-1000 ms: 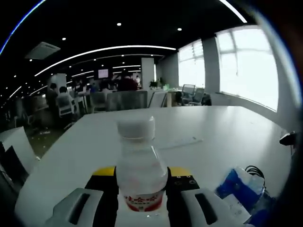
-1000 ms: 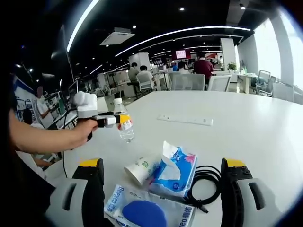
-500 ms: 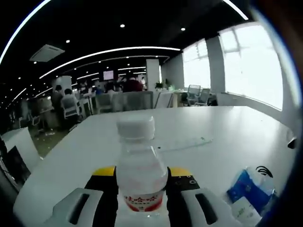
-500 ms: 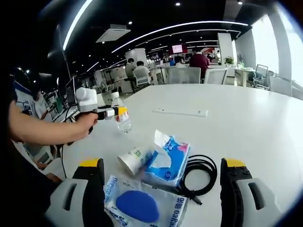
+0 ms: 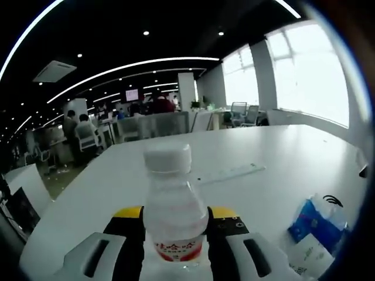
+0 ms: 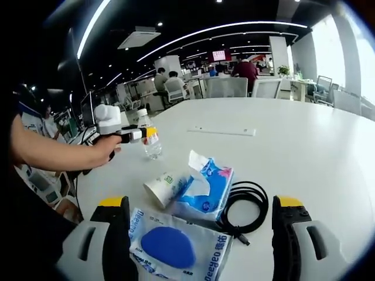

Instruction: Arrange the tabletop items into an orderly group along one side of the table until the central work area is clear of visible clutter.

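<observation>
A small clear water bottle point(image 5: 174, 213) with a white cap and a red label stands upright between the yellow-tipped jaws of my left gripper point(image 5: 174, 234), which is shut on it. In the right gripper view, a hand holds that left gripper point(image 6: 142, 133) with the bottle point(image 6: 152, 143) at the table's left side. My right gripper point(image 6: 202, 205) is open above a cluster of items. The cluster holds a wipes pack point(image 6: 176, 246) with a blue oval, a paper cup point(image 6: 166, 188) on its side, a blue tissue pack point(image 6: 208, 187) and a coiled black cable point(image 6: 246, 208).
A thin white strip point(image 6: 221, 130) lies flat further out on the large white table point(image 6: 304, 146). It appears as the strip point(image 5: 228, 172) past the bottle in the left gripper view, with the tissue pack point(image 5: 319, 219) at right. Office desks, chairs and people fill the background.
The left gripper still grips the bottle and has drifted slightly further away in the right gripper view. Both cameras have shifted a little. The cluster items have not moved.
</observation>
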The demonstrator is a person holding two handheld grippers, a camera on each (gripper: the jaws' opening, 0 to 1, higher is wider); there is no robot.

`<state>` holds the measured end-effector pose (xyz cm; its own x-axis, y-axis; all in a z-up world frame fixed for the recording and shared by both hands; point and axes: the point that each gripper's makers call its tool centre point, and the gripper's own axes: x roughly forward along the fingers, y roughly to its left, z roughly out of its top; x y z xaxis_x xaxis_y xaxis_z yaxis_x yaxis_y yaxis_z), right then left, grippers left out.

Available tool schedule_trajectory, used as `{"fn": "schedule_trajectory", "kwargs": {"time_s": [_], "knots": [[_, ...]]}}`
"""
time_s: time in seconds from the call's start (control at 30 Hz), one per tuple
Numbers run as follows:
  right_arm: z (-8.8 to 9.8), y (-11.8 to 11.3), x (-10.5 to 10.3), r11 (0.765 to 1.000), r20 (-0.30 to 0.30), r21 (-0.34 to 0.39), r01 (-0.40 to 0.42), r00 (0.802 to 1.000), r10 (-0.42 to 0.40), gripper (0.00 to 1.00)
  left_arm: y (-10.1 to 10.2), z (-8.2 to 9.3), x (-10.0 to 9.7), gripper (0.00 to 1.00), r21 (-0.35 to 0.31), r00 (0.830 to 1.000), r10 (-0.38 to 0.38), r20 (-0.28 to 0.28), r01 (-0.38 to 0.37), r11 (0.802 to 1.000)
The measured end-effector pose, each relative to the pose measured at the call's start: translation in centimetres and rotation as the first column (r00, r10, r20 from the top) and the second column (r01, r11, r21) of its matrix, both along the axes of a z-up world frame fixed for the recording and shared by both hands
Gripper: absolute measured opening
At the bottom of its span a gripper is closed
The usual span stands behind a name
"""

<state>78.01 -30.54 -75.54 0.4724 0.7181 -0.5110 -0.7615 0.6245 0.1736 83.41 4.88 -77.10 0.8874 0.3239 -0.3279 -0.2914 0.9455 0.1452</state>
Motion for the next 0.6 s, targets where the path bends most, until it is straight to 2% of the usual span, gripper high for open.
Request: {"fn": "schedule_trajectory", "kwargs": {"time_s": [0.07, 0.2, 0.43, 0.6], "knots": [[-0.1, -0.1, 0.0, 1.000, 0.002, -0.003, 0.003, 1.000, -0.003, 0.98, 0.3, -0.3, 0.1, 0.40, -0.007, 1.000, 0.001, -0.006, -0.001, 1.000], [-0.1, -0.1, 0.1, 1.000, 0.002, 0.001, 0.010, 1.000, -0.010, 0.98, 0.2, 0.1, -0.2, 0.40, 0.031, 1.000, -0.018, -0.009, 0.019, 0.999], [0.0, -0.2, 0.3, 1.000, 0.008, 0.004, 0.022, 1.000, -0.022, 0.98, 0.4, -0.5, -0.1, 0.42, 0.076, 0.999, -0.007, -0.041, 0.010, 0.997], [0.0, 0.0, 0.1, 1.000, 0.009, 0.007, 0.025, 1.000, -0.025, 0.98, -0.2, -1.2, -0.6, 0.50, 0.032, 0.999, -0.005, -0.052, 0.007, 0.999]]}}
